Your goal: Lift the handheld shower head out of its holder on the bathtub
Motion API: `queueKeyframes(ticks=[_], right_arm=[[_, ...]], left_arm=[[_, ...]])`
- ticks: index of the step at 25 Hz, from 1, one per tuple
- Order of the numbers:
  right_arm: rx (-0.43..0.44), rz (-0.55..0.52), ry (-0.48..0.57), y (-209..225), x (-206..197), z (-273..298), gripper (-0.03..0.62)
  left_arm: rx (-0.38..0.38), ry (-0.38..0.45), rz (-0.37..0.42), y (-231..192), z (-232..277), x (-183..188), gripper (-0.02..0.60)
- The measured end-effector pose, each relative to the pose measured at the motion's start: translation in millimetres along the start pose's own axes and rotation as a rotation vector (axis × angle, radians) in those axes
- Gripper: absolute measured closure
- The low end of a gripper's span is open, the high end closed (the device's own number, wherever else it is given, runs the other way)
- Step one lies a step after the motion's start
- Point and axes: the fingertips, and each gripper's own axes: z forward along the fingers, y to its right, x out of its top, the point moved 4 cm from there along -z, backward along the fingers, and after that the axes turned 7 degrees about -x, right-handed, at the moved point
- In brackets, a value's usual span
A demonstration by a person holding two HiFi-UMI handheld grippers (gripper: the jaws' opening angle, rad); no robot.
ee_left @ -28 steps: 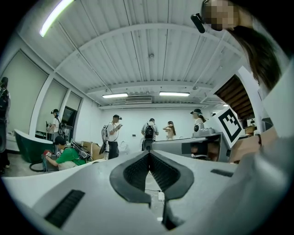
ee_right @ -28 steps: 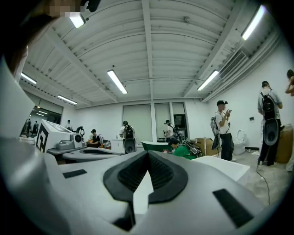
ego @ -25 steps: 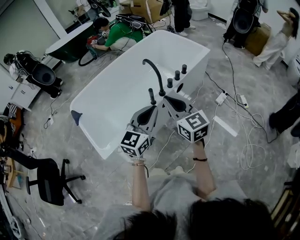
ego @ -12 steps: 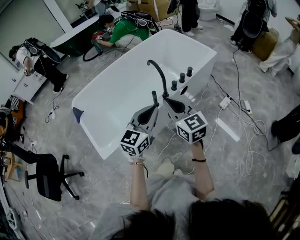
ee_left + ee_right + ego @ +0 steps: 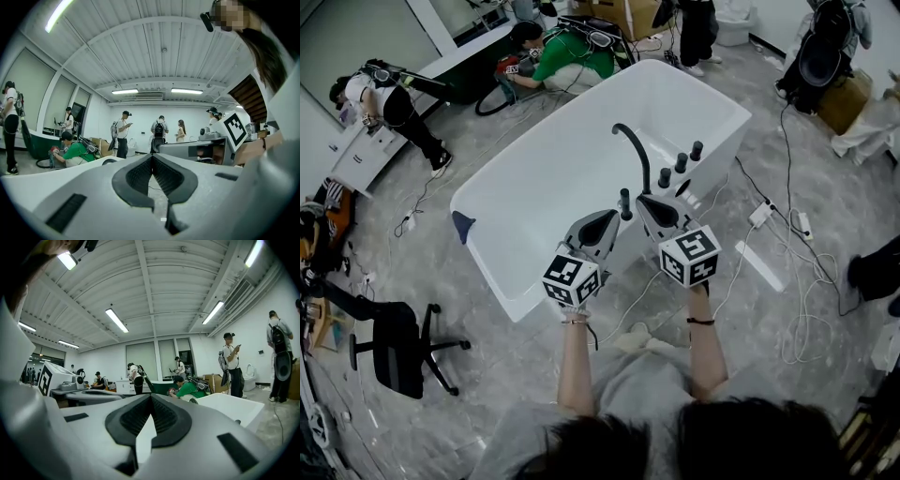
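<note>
Head view | approach | left gripper point(image 5: 613, 216) and right gripper point(image 5: 643, 201) pressed together, empty, just beside shower head point(image 5: 625, 199) | best next: spread one, clamp handle, lift straight up.

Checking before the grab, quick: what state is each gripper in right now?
Left gripper: closed, holding nothing.
Right gripper: closed, holding nothing.
</note>
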Motion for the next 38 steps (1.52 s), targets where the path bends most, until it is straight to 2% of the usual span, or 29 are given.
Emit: queueKeyframes(ticks=[6,13,22,30,38], right_arm=[[-0.021,0.020,-0.006,10.9,-5.0,17.1,0.594],[0.015,0.017,-0.025,23.1,-11.0,30.3,0.594],[0.106,-0.010,-0.055,50.0,-3.0,61.3,0.594],[0.183,-0.008,-0.101,84.4,-19.1,73.0,0.594],[0.278,0.004,-0.148,99.1,-37.8,81.1,0.594]], left_arm=[[-0.003,-0.025,-0.006,-15.7,6.0,-6.4,0.575],[0.044,-0.024,-0.034,-23.0,13.7,-15.4,0.575],[0.162,-0.009,-0.081,-38.8,33.6,-17.5,0.575],[0.259,-0.022,-0.139,-32.2,61.7,-40.1,0.575],[0.350,-0.011,-0.198,-28.0,79.8,-56.9,0.575]])
